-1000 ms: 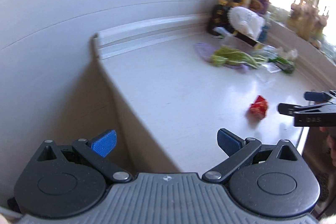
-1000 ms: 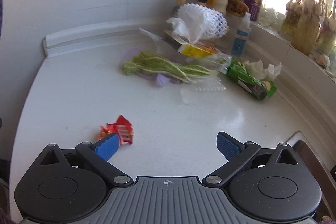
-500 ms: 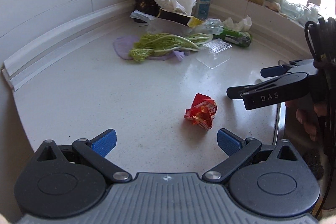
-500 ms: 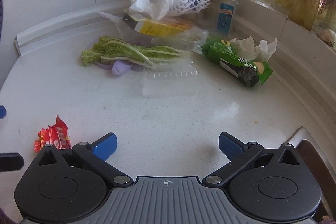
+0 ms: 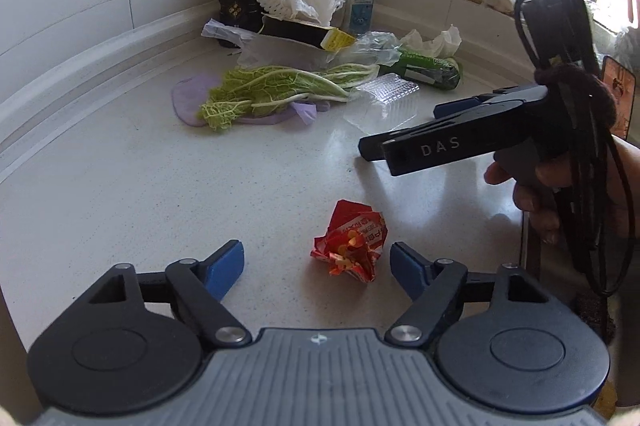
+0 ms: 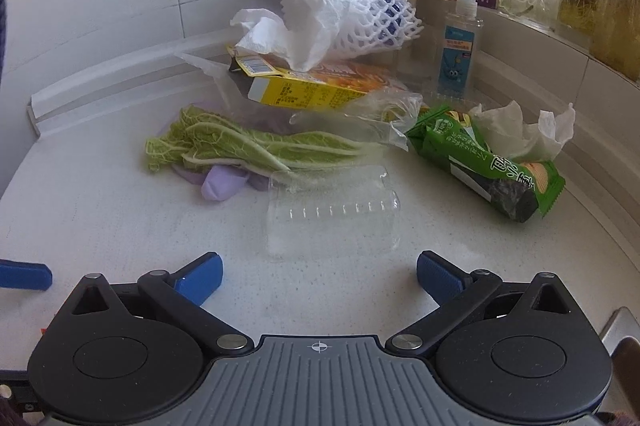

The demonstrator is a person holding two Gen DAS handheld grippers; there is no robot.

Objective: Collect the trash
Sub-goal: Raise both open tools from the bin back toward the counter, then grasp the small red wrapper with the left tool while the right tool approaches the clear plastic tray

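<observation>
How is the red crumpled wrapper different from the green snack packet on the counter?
The red crumpled wrapper is balled up; the green snack packet lies long and still keeps its tube shape. The red wrapper lies alone near the counter's front, between the left claw's fingers; the green packet lies at the back, against white tissue. Both are printed food packaging.

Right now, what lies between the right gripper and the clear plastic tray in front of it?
Nothing: in the right wrist view only bare white counter separates the open right gripper from the clear plastic tray.
</observation>
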